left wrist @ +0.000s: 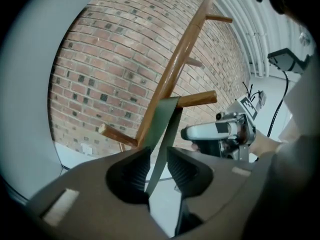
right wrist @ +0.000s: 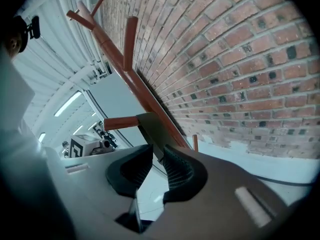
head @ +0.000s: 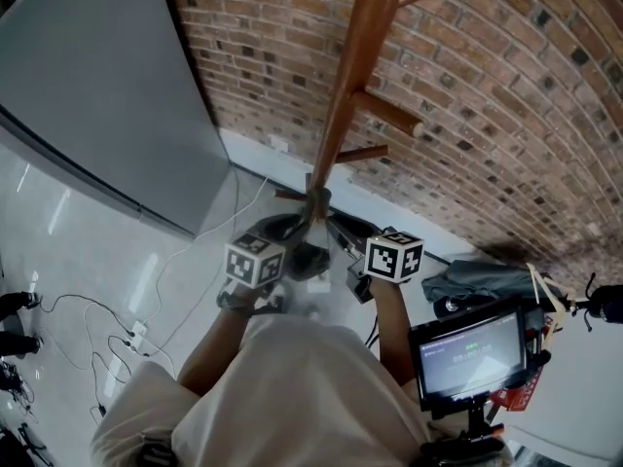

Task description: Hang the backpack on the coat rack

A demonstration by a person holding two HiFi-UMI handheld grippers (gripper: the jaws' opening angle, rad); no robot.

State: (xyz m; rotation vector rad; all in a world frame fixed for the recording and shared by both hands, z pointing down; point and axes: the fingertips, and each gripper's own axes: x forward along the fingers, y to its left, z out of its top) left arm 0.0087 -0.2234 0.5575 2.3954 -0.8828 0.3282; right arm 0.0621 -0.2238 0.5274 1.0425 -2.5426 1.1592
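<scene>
Backpack strap (left wrist: 165, 129) loops over rack peg (left wrist: 200, 98), brick wall (left wrist: 100, 74) near behind.

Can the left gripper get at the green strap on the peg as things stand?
Likely yes: the strap hangs from the peg right at the left gripper's parted jaws, and nothing stands in between.

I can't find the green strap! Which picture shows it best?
The left gripper view: the green strap hangs from a rack peg down between the jaws. The right gripper view shows a shorter piece over a peg. In the head view it's too small to tell.
</scene>
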